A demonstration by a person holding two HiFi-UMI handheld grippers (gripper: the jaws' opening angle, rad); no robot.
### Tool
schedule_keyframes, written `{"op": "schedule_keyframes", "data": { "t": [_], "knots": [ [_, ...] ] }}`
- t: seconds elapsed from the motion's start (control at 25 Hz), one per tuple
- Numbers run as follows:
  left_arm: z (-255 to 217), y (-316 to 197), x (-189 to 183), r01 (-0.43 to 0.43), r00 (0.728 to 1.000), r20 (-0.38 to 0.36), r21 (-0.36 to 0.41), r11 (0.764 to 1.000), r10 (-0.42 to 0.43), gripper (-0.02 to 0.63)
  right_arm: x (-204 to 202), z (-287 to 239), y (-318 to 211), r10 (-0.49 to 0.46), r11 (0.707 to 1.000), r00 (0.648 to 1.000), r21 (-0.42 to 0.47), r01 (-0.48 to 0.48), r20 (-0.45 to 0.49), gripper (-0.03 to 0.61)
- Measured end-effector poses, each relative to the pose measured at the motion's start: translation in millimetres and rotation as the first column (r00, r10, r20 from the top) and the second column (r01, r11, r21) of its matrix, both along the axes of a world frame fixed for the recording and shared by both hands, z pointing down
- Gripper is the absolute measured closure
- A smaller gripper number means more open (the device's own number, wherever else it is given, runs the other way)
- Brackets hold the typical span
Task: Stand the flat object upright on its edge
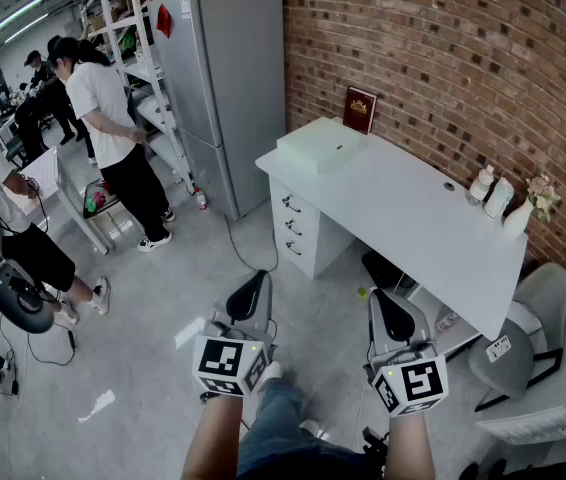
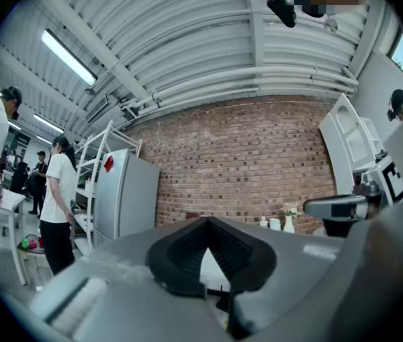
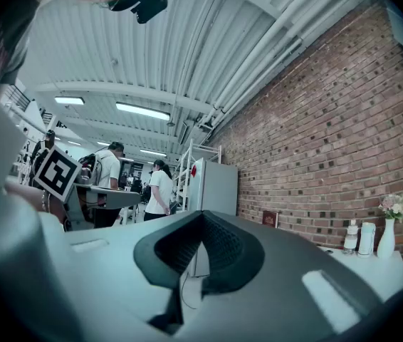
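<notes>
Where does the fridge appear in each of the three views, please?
Head view: fridge upper centre, slightly left.
Left gripper view: left, below middle.
Right gripper view: near centre.
Shared landmark: the brick wall, immediately right of the fridge in all three.

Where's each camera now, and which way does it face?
Head view: on the head, looking down at floor and desk; both forearms, left gripper, right gripper show.
Left gripper view: on that gripper, level toward brick wall; shut jaws show.
Right gripper view: on that gripper, level along that wall; shut jaws show.
All share the fridge.
</notes>
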State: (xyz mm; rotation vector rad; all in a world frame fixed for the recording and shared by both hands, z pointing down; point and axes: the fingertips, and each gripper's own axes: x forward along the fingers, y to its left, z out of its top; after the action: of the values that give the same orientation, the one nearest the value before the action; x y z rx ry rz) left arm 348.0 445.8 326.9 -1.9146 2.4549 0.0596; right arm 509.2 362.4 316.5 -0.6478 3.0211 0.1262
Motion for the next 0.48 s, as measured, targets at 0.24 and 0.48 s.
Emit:
{"op": "schedule_keyframes", "data": {
  "t": [0.24, 0.48],
  "knots": [
    [4.2, -18.8, -13.0, -0.001, 1.0, -0.004, 0.009, 1.0, 0.001, 0.615, -8.7, 3.8, -18.6, 0.005, 1.0, 1.0, 0.013, -0.005, -0.01, 0.578],
    [6.3, -52.3, -51.1, -0.017, 1.0, -0.006, 0.011, 1.0, 0.017, 0.615, -46.6, 6.6, -54.8, 0.025, 1.0, 1.0, -0.006, -0.025, -0.004, 0.578]
  ]
}}
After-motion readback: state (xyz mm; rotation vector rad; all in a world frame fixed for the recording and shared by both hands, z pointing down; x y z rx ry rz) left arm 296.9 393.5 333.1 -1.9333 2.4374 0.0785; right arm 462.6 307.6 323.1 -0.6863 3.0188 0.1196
